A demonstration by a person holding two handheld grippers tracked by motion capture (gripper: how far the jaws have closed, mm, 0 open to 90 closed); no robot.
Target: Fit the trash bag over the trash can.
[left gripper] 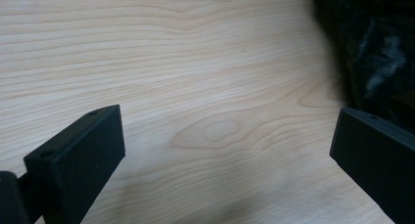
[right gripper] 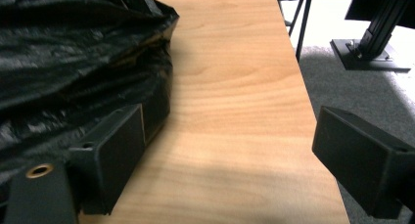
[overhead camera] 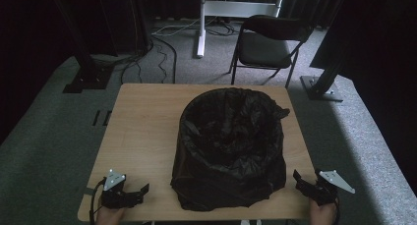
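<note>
Bin: we see a round bin (overhead camera: 231, 146) lined with a black bag (overhead camera: 216, 185) standing at the middle of the wooden table (overhead camera: 142, 131), nearer the front edge.
Left gripper: our left gripper (overhead camera: 140, 191) rests at the table's 7 o'clock corner, jaws spread wide with nothing between them. In the left gripper view (left gripper: 225, 150) we find bare wood between the jaws; the bag (left gripper: 372, 48) lies at 2 o'clock, close behind one jaw.
Right gripper: our right gripper (overhead camera: 301, 182) sits at the 5 o'clock corner, jaws wide apart, holding nothing. In the right gripper view (right gripper: 230, 150) one jaw lies right against the bag (right gripper: 73, 62); we cannot tell if it touches. The other hangs past the table edge.
Chair: a folding chair (overhead camera: 268, 43) stands beyond the table at 12 o'clock.
</note>
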